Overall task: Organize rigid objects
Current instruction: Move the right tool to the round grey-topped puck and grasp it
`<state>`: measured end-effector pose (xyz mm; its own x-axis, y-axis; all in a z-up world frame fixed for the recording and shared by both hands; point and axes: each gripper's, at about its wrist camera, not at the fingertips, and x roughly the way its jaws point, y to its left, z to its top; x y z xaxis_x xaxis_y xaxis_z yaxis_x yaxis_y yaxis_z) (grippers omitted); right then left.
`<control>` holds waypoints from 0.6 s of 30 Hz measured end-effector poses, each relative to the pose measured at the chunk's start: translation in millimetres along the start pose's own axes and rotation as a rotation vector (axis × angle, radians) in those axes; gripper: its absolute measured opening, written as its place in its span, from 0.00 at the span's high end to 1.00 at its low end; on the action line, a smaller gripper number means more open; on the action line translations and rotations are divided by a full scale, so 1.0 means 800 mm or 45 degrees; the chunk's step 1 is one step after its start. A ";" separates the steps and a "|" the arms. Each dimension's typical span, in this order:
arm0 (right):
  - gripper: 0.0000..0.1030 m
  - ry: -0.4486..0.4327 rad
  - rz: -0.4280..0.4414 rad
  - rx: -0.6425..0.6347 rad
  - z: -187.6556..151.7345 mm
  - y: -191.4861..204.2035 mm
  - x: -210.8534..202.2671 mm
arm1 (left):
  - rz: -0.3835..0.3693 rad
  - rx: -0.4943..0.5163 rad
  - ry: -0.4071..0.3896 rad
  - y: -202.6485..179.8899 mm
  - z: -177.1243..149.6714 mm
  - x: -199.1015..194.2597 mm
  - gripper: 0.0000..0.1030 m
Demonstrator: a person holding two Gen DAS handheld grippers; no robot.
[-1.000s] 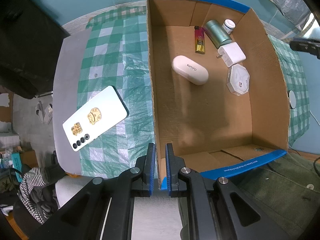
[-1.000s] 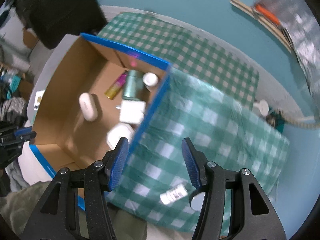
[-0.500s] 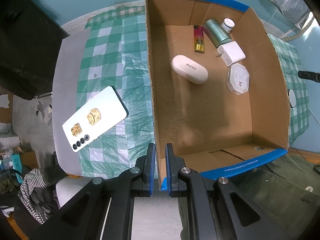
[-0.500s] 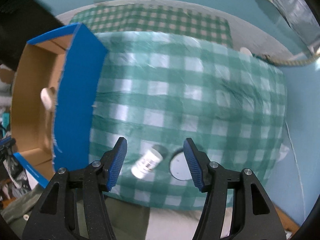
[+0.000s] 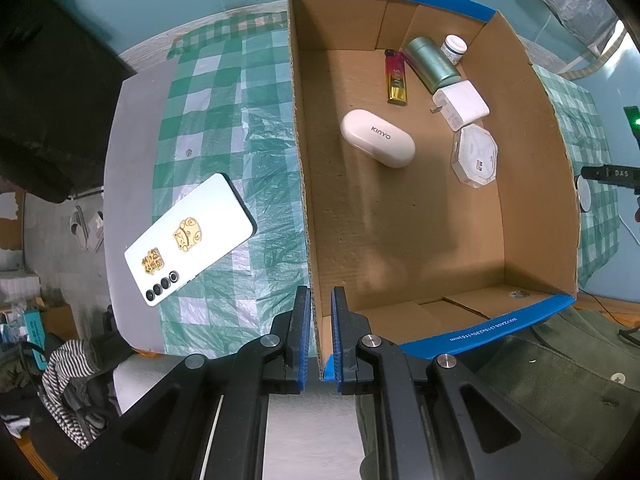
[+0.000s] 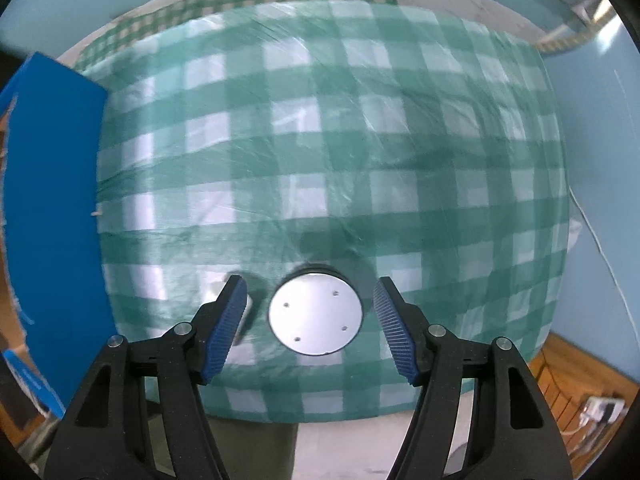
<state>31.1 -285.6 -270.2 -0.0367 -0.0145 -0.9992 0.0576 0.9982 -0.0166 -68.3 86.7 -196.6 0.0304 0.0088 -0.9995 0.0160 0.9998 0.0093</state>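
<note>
- Six items lay inside my blue-rimmed cardboard box (image 5: 532, 208); my left gripper (image 5: 318, 340) pinched its wall.
- My right gripper (image 6: 308, 320), jaws just widening, straddled one round silver tin (image 6: 316, 314), untouched; one small white bottle (image 6: 242, 318) sat half-hidden behind a finger.

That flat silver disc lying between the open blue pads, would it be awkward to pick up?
Probably a bit. The silver disc lies flat and low on the checked tablecloth, so the right tool gets little edge to pinch. Its smooth, shiny face suggests slippery metal. Flat as it lies, it seems unlikely to roll.
</note>
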 end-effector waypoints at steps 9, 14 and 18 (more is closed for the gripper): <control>0.35 0.041 -0.009 0.074 -0.002 -0.009 0.035 | -0.002 0.000 0.000 0.000 0.000 0.000 0.91; 0.35 0.054 -0.001 0.088 0.001 -0.011 0.048 | -0.003 -0.002 0.000 0.000 0.000 0.000 0.91; 0.35 0.064 0.030 0.119 0.003 -0.015 0.058 | -0.007 -0.003 0.001 -0.001 0.000 0.001 0.91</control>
<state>30.9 -298.8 -316.3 -0.0840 0.0145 -0.9964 0.1518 0.9884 0.0016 -67.9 86.2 -197.6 0.0297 0.0036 -0.9996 0.0140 0.9999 0.0041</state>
